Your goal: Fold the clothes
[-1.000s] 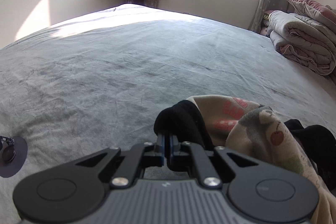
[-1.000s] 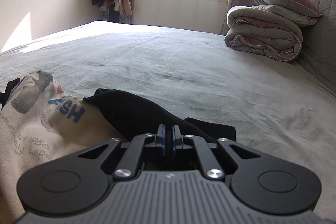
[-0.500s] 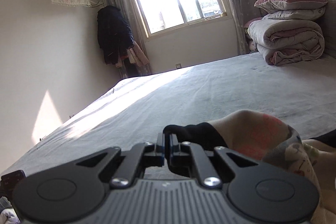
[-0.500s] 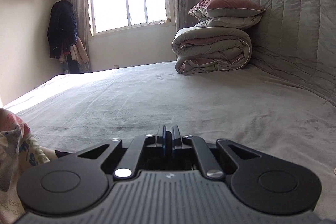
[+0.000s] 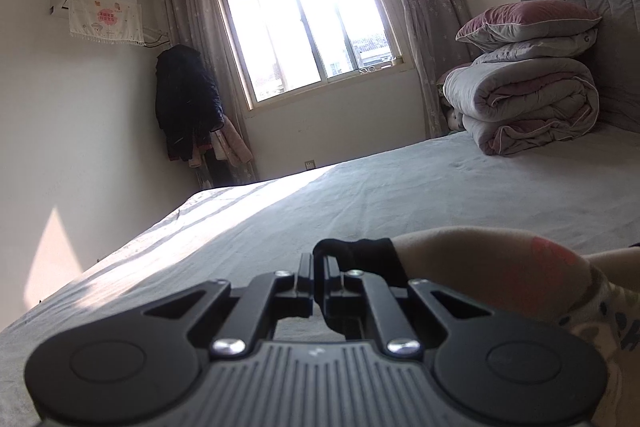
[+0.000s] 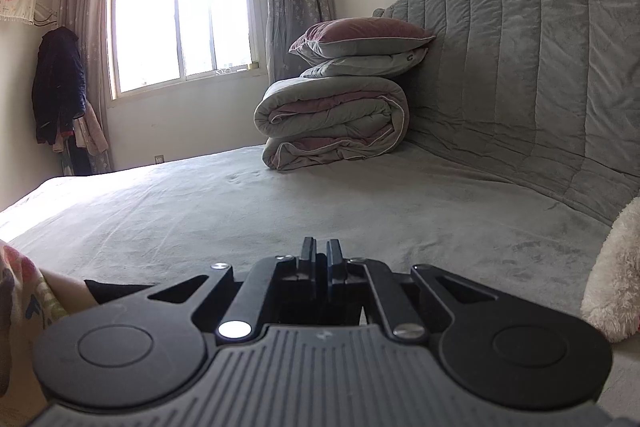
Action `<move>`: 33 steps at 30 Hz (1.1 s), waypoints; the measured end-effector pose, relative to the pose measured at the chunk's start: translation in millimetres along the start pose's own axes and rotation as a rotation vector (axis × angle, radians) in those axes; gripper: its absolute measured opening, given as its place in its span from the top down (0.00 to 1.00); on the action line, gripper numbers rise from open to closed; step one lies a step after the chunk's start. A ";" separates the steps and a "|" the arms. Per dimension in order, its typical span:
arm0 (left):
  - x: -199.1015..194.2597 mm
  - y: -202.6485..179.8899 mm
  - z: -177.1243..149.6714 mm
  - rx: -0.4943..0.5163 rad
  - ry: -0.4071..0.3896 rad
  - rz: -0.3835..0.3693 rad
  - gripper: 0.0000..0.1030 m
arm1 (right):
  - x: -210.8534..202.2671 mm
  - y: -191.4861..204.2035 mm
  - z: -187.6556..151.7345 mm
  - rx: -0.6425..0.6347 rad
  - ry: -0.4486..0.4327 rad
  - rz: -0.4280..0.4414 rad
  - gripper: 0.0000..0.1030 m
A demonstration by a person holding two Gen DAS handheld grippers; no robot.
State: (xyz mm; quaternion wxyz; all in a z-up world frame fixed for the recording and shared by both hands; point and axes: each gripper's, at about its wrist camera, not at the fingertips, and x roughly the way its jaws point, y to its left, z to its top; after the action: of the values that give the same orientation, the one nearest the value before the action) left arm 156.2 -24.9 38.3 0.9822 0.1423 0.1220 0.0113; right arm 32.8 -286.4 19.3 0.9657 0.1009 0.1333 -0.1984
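Note:
A cream printed garment with a black cuff hangs to the right of my left gripper, which is shut on the black cuff, lifted above the grey bed. In the right wrist view the same garment shows at the lower left, and its black part runs under the gripper body. My right gripper is shut with its fingers pressed together on the garment; the cloth in the grip is mostly hidden below the fingers.
A folded quilt with pillows on top sits at the bed's far end against the padded headboard. A white fluffy item lies at the right edge. Dark coats hang in the corner by the window.
Both grippers have risen and tilted up with the garment: the views went from looking down at the bed to looking level across the room. The garment has dropped low in both views.

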 end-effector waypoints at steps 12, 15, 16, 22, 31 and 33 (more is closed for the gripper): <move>33.4 -12.9 -24.0 -0.081 0.140 -0.099 0.91 | 22.9 7.1 -20.9 -0.069 0.109 -0.012 0.94; 31.4 -6.8 -27.4 -0.084 0.164 -0.115 0.87 | 21.7 10.2 -21.6 -0.088 0.118 -0.002 0.85; 30.1 -3.7 -28.9 -0.089 0.182 -0.120 0.84 | 20.4 11.6 -21.3 -0.095 0.118 0.005 0.85; 9.6 19.4 -38.7 -0.151 0.256 -0.132 0.67 | 12.0 23.5 -20.5 -0.135 0.127 0.067 0.84; -24.0 46.6 -53.4 -0.234 0.356 -0.141 0.54 | -7.0 50.5 -23.6 -0.190 0.165 0.202 0.60; -25.9 49.0 -60.4 -0.253 0.386 -0.163 0.51 | -13.9 57.8 -24.4 -0.213 0.162 0.232 0.59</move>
State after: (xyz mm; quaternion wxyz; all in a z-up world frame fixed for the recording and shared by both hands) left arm 117.0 37.3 2.1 0.9483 0.0032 0.3162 -0.0259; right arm 39.0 -223.3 8.6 0.9735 0.0285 0.2185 -0.0616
